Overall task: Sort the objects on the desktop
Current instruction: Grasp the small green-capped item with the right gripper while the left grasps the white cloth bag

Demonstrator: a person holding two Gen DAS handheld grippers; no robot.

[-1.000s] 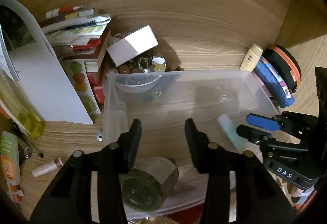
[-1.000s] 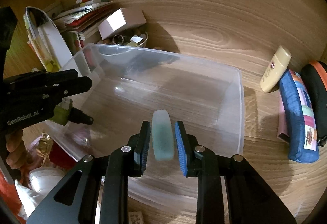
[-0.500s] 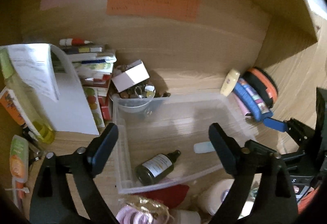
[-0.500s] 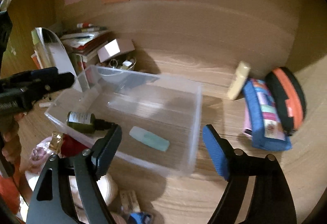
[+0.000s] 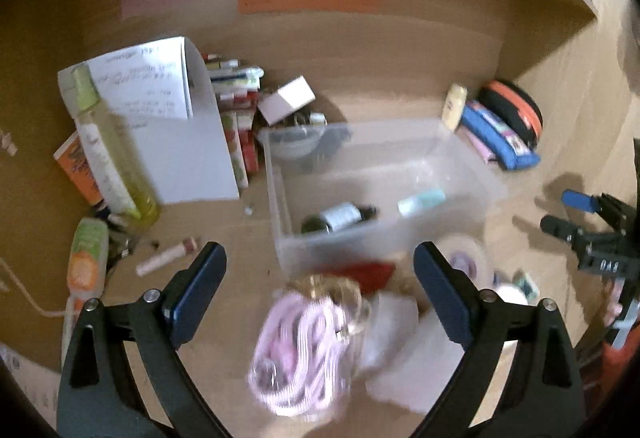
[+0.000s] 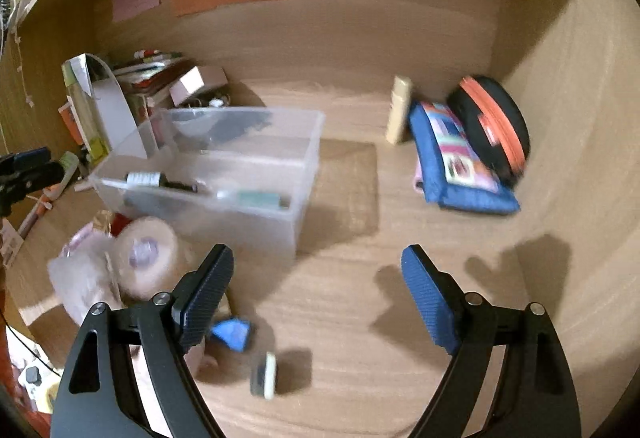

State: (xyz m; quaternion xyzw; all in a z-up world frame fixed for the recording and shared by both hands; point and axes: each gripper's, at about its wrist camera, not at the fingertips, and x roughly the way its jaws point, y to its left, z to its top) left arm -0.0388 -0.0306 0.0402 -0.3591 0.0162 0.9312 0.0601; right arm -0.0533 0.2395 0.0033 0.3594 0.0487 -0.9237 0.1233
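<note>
Both hand-held grippers are spread wide with nothing between the fingers: left hand-held gripper [image 5: 320,270], right hand-held gripper [image 6: 318,270]. Their jaws have just been opening. The dark bottle [image 5: 338,217] and the pale teal eraser [image 5: 422,197] lie side by side inside the clear bin [image 5: 280,198] on the worktop [image 6: 400,278].

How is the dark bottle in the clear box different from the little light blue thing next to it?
The dark bottle is bigger, dark glass with a pale label; the light blue thing is smaller, pale and plain. The bottle lies toward the clear box's left, the blue thing toward its right. Both lie flat inside.
</note>
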